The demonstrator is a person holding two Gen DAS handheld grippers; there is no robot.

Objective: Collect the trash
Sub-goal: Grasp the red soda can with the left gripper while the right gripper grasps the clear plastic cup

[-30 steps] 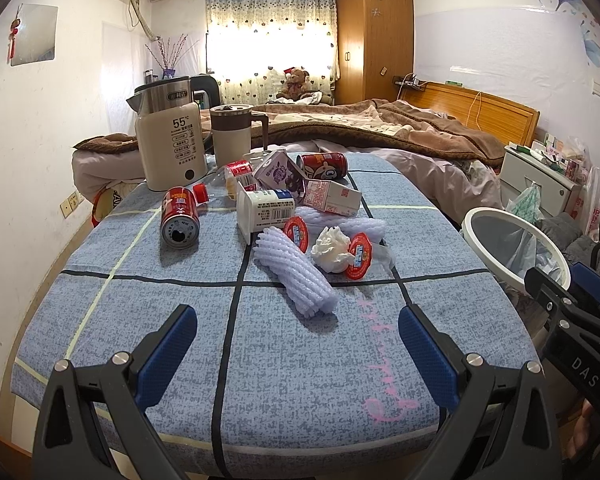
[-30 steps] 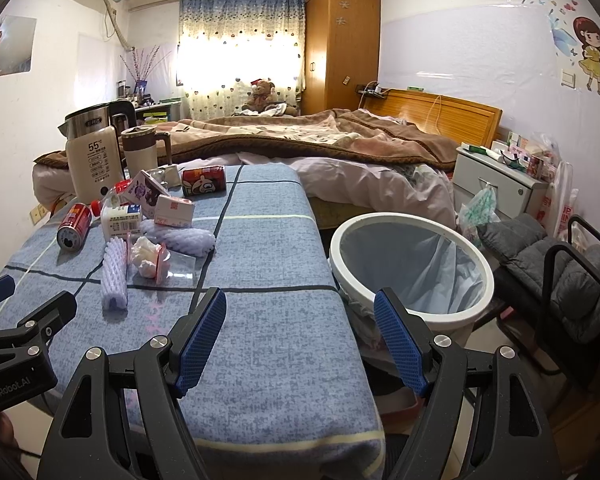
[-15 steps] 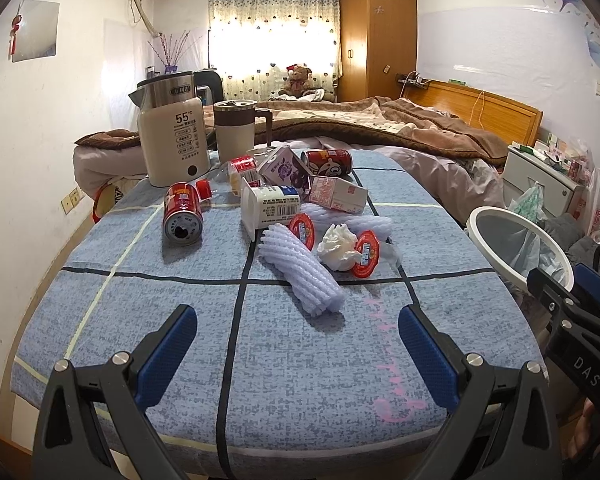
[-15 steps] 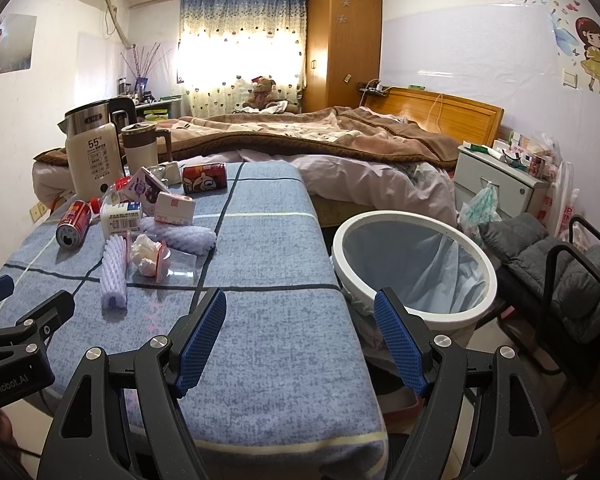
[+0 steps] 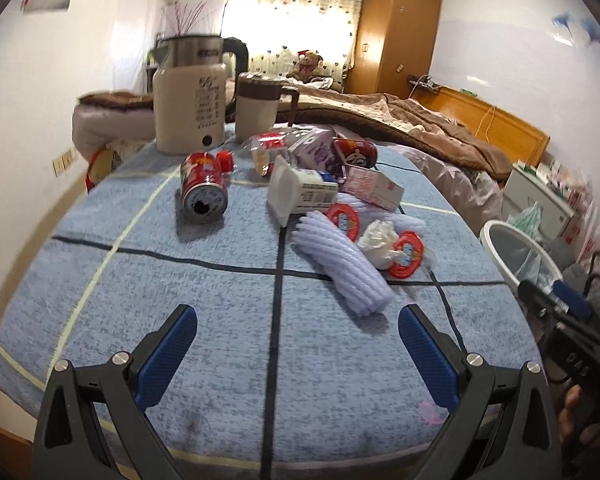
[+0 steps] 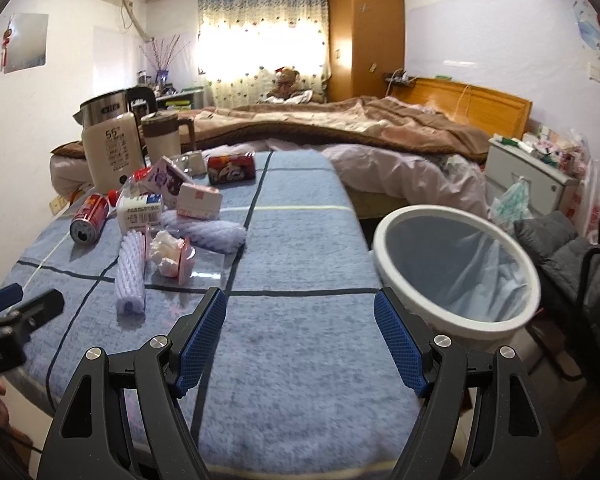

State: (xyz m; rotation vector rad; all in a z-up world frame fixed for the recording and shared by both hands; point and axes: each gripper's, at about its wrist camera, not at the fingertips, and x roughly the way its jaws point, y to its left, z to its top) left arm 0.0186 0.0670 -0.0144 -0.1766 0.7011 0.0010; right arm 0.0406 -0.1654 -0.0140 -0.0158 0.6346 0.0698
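Plainly, nothing is gripped yet: the left gripper (image 5: pixel 296 344) has its blue pads spread wide with only bare blue tablecloth (image 5: pixel 204 300) between them, and the right gripper (image 6: pixel 300 340) is just as wide open and just as empty.

The trash lies ahead of both, in a loose heap on the far half of the table. Nearest to the left gripper is a ribbed purple foam sleeve (image 5: pixel 342 266), just ahead of it and a little toward its right pad. Its long axis runs slantwise, near end toward the right pad, far end angling away to the left toward a white carton (image 5: pixel 300 196). Beside the sleeve, further right, sit a crumpled white tissue (image 5: pixel 378 238) and red-rimmed lids (image 5: pixel 408 254); off to the left and further ahead lies a red can (image 5: pixel 202 190) with its open end facing the gripper.

From the right gripper the same sleeve (image 6: pixel 131 270) lies ahead and well to the left, outside its left pad, pointing almost straight away. The white bin (image 6: pixel 456 272) stands off the table edge, ahead and right of the right gripper's right pad.

So the left gripper looks the better placed for the sleeve; it would probably need a slight twist so the pads close across the sleeve's width, not along its length. The bin is on the far side of the right gripper from it.
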